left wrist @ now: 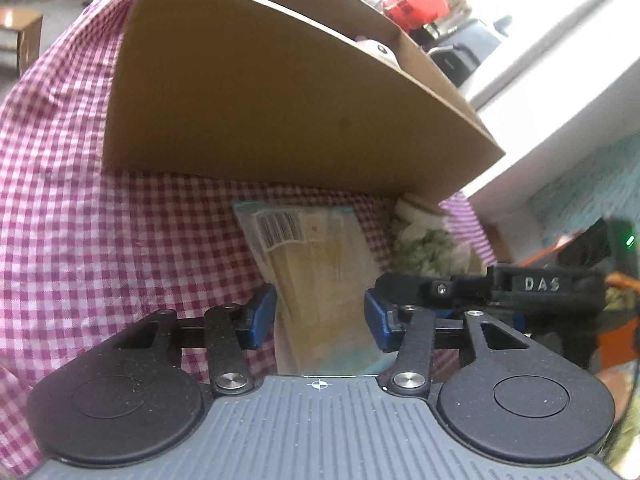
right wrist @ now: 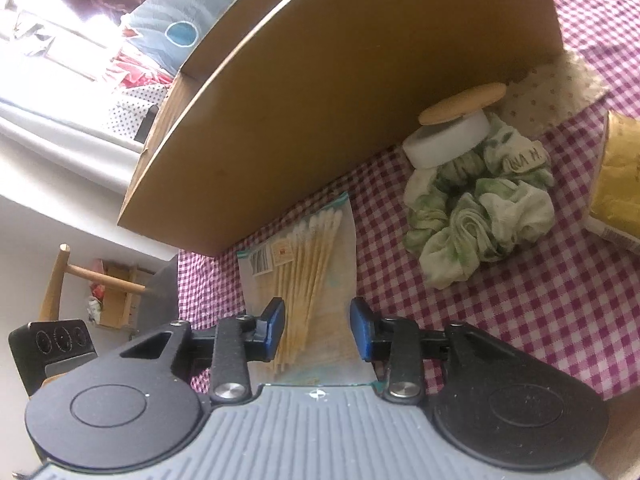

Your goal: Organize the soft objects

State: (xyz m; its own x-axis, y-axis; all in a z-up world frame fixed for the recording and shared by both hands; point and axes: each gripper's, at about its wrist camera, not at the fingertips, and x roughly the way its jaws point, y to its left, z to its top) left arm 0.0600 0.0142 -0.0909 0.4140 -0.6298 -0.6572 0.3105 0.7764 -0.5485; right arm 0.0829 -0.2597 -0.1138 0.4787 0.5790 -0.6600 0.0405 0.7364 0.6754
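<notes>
Clear barcoded swab packet lies between both parted hand-held grippers, unpinched

We see a clear flat packet of cotton swabs lying on the checked cloth, its barcode label near the far left corner and its far edge just beside the cardboard box. The wooden-stemmed swabs inside lie bunched, white tips pointing away. To its right sits a green-and-white fabric scrunchie, crumpled in a ring, with a round white container tilted against its far side.
</notes>
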